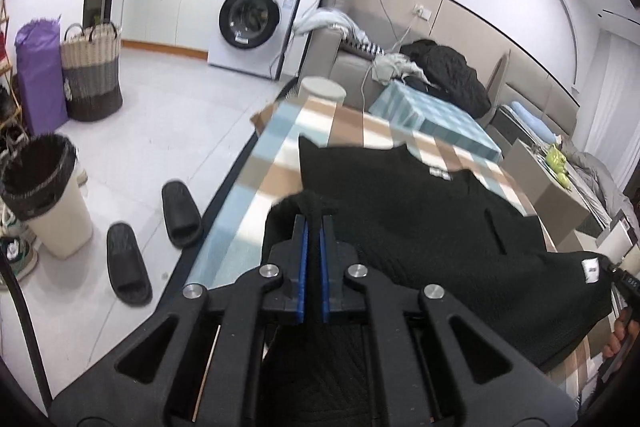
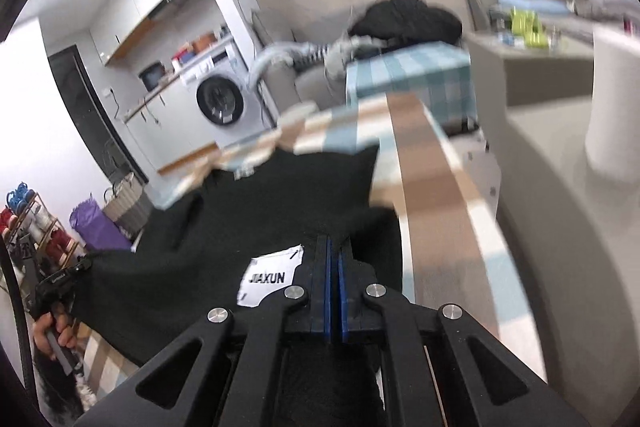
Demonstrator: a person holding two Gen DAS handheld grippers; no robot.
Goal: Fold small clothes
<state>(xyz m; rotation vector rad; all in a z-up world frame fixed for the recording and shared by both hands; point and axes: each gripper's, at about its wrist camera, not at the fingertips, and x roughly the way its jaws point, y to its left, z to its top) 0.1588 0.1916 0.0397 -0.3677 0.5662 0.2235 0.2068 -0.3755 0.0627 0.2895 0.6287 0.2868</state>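
Note:
A black knitted garment (image 1: 420, 211) lies spread on a table with a checked cloth (image 1: 280, 147). My left gripper (image 1: 314, 217) is shut on the garment's near left edge, which bunches between the blue pads. My right gripper (image 2: 334, 243) is shut on the garment (image 2: 260, 211) at its near right edge, beside a white label reading JIAXUN (image 2: 268, 277). The near hem is lifted between both grippers. A small white neck label (image 1: 440, 174) shows at the far side. The other hand-held gripper (image 1: 624, 279) shows at the right edge of the left wrist view.
The table's left edge (image 1: 224, 195) drops to a tiled floor with two black slippers (image 1: 180, 213), a bin (image 1: 48, 195) and a woven basket (image 1: 94, 73). A washing machine (image 1: 252, 23) stands behind. A sofa with clothes (image 1: 440, 71) and a second checked table (image 1: 432, 119) lie beyond.

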